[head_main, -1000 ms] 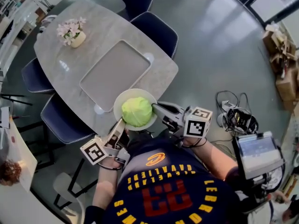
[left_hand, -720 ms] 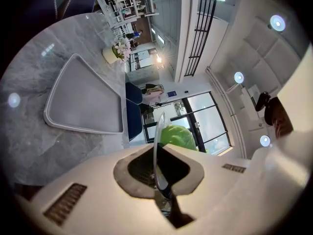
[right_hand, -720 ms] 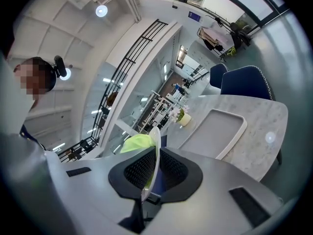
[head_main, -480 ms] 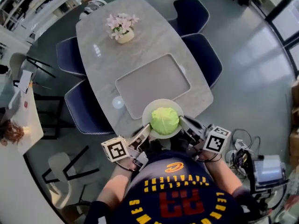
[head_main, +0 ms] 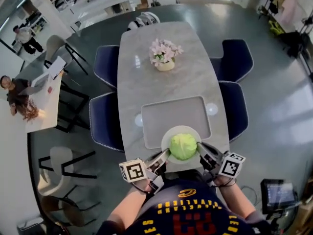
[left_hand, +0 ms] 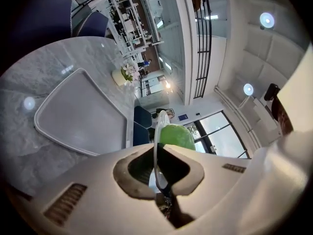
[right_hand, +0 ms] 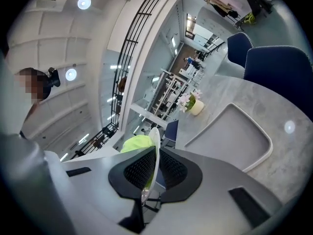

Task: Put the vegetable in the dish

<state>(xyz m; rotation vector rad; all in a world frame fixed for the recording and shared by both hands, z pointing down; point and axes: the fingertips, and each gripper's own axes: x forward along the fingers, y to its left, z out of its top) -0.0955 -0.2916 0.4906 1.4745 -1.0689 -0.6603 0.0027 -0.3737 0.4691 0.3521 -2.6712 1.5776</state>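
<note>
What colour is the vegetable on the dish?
The vegetable is light green, clearest in head view.

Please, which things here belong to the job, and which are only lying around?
Part of the job: cabbage; dish holding it; left gripper and right gripper, each clamped on the dish's rim.
Just lying about: grey tray; flower pot; blue chairs.

The person wears a dark blue short-sleeved shirt (head_main: 188, 214) with yellow letters in a ring, big red shapes and a small orange oval. The pale left tool (head_main: 163, 158) has dark pads (left_hand: 139, 166). The grey right tool (head_main: 202, 151) has black bumpy pads (right_hand: 138, 170). Each carries a white cube (head_main: 133, 171) with black square marks.
</note>
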